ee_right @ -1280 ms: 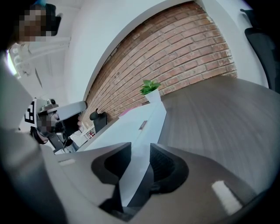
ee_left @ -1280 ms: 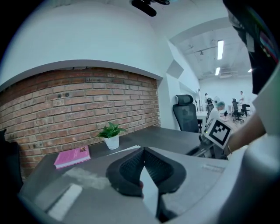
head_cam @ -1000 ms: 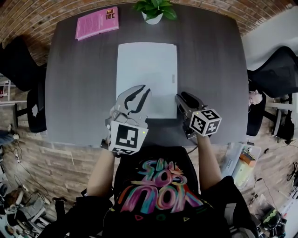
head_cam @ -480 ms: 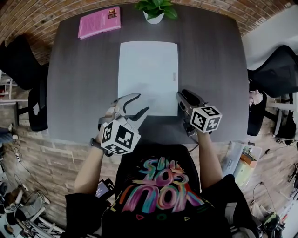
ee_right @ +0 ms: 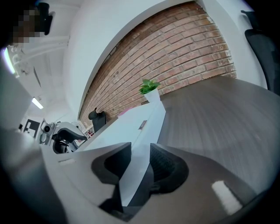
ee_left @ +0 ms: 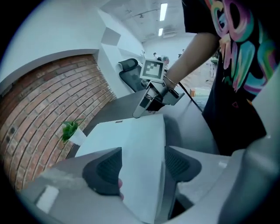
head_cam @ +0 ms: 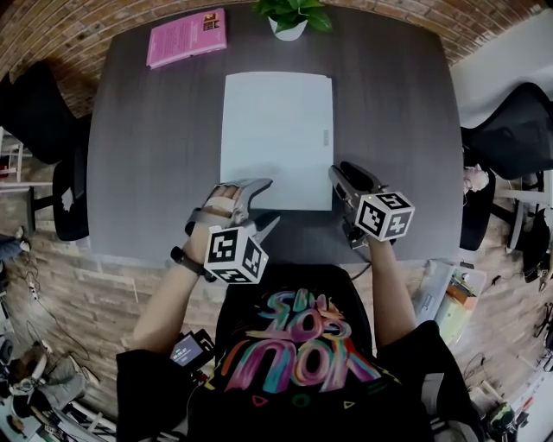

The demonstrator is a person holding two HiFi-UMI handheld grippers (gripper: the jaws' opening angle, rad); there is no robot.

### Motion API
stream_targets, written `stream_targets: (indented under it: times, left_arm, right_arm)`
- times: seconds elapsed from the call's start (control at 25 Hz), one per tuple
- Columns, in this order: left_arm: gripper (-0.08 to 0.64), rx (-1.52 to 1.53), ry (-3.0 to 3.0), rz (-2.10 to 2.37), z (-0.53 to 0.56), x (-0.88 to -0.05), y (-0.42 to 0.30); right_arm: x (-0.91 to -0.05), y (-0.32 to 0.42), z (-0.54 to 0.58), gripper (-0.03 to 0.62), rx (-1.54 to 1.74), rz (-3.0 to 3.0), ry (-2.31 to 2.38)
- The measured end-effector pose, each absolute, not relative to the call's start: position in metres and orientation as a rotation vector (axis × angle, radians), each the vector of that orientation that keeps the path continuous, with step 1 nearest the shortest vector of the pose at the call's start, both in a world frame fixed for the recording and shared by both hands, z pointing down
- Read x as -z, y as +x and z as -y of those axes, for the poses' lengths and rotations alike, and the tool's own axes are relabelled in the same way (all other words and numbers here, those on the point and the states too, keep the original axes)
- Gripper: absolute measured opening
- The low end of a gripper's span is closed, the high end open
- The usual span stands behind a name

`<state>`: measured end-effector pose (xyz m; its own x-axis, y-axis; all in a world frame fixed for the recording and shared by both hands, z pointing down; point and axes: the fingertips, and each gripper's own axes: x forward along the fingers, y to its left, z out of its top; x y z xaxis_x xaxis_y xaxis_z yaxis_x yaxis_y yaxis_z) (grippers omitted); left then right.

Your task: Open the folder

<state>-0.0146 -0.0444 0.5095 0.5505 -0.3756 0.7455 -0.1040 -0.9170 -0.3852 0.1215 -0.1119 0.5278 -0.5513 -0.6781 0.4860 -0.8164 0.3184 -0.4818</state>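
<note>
Head view: a thin, floppy folder (head_cam: 276,129) lies flat just my side of the plant (head_cam: 289,15). My right tongs (head_cam: 339,173) pinch one near corner. My left tongs (head_cam: 270,200), jaws just spread wide, straddle the other, where I'd take hold.

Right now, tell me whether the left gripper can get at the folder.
Probably yes: the left gripper is at the folder; its jaws have just been opening, the near edge lies between them untouched, and nothing is in the way.
</note>
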Motion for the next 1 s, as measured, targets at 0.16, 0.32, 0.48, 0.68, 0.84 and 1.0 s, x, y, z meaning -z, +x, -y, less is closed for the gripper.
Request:
stream_targets:
  times: [0.16,0.32,0.48,0.68,0.84,1.0]
  left_arm:
    - [0.319,1.289,-2.454,-0.406,0.049,-0.510,-0.014]
    - [0.319,1.250,-2.445,-0.405,0.049,-0.503,-0.014]
    - [0.319,1.208,-2.460,-0.439,0.049,-0.496,-0.016]
    - [0.274,1.181,-2.436,-0.444,0.043,-0.495,-0.014]
    - [0.194,1.180,-2.451,-0.450,0.036,-0.498,-0.016]
    - [0.089,1.167,-2.402,-0.491,0.037,-0.495,-0.020]
  right_arm:
    - [-0.528,0.121,0.111,0.137,-1.049,2.386,1.371]
    - [-0.529,0.121,0.112,0.137,-1.051,2.383,1.369]
    - [-0.529,0.122,0.112,0.137,-1.053,2.380,1.368]
    - [-0.530,0.122,0.111,0.137,-1.104,2.386,1.357]
    - [-0.532,0.123,0.112,0.137,-1.205,2.395,1.334]
    - [-0.532,0.121,0.114,0.133,-1.250,2.399,1.302]
